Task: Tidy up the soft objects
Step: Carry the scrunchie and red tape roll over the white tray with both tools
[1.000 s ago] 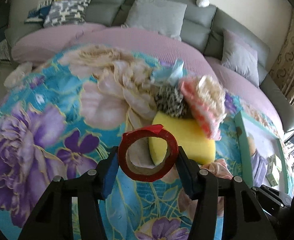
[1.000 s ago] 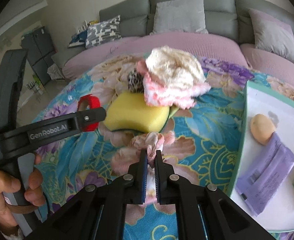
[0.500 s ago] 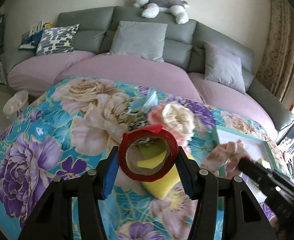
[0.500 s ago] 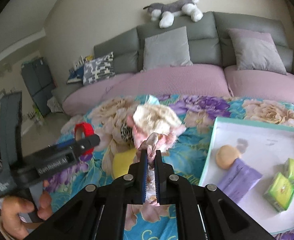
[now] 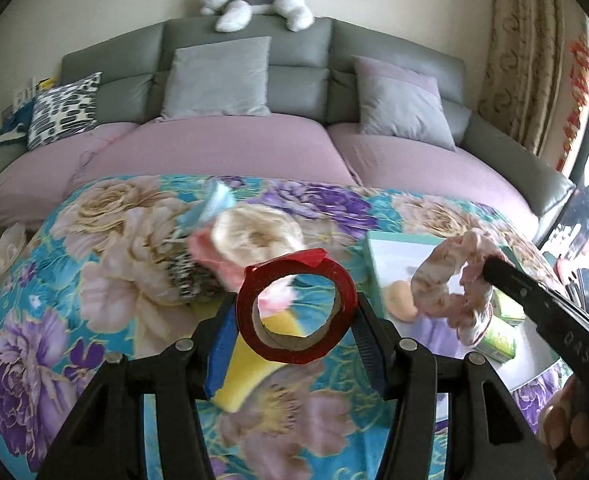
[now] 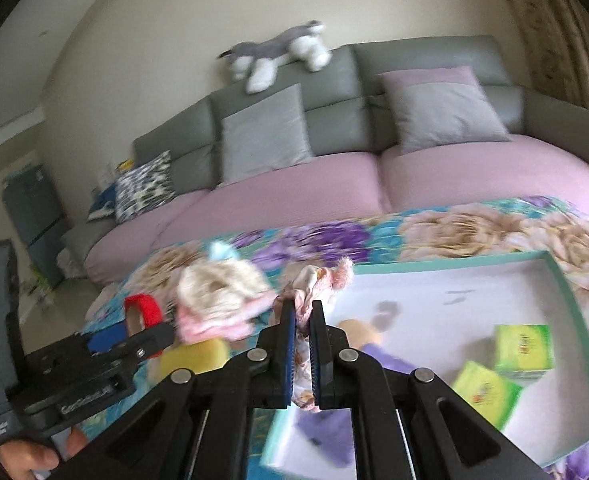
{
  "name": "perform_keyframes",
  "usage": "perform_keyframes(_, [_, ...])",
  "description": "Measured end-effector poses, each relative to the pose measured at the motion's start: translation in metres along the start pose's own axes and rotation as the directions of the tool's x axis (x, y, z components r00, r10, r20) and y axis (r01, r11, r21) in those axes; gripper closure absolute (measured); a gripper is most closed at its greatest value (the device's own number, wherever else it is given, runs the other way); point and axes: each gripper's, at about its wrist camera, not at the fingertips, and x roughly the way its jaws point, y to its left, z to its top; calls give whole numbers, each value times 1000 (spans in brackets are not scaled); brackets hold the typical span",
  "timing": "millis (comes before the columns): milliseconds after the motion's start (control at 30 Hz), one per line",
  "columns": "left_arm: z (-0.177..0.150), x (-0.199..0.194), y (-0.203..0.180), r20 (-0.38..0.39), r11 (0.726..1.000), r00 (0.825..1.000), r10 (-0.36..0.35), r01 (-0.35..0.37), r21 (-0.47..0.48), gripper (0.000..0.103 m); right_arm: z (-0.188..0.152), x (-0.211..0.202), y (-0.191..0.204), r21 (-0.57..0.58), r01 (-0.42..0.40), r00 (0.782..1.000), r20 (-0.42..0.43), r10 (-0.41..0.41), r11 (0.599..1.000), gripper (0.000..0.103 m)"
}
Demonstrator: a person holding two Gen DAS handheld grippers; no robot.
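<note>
My left gripper (image 5: 296,316) is shut on a red tape roll (image 5: 294,308), held above the floral cloth (image 5: 54,280); the same roll (image 6: 142,310) shows at the left of the right wrist view. My right gripper (image 6: 303,312) is shut on a pink floral scrunchie (image 6: 318,280), which hangs (image 5: 446,280) over the near edge of the teal-rimmed white tray (image 6: 574,300). On the cloth lie a cream and pink fluffy cloth (image 5: 254,236), a yellow sponge (image 5: 254,368), a leopard-print scrunchie (image 5: 190,276) and a light blue piece (image 5: 218,200).
In the tray (image 5: 370,256) lie a round beige puff (image 6: 358,328), a purple packet (image 6: 326,432) and two green packs (image 6: 524,346). Behind the cloth stands a grey sofa with pink seats (image 5: 222,152), cushions and a plush dog (image 5: 254,0). A hand (image 6: 30,456) holds the left gripper.
Both grippers rose and swung right, the roll and the scrunchie with them. The scrunchie left the cloth and now hangs over the tray's edge.
</note>
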Motion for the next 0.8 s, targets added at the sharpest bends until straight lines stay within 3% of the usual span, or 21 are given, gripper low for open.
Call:
perform_keyframes(333, [15,27,-58,-54,994,998,-35,40,100,46,13,-20,-75,128,168,984,46,-175,978,96])
perform_keyframes(500, [27,37,-83,-55,986,997,-45,53,157,46,17,-27,-98,210,176,978,77,-196,962,96])
perform_keyframes(800, [35,61,-114,-76,979,994,-78,91,182,46,15,-33,-117,259,210,967,90,-240,943,96])
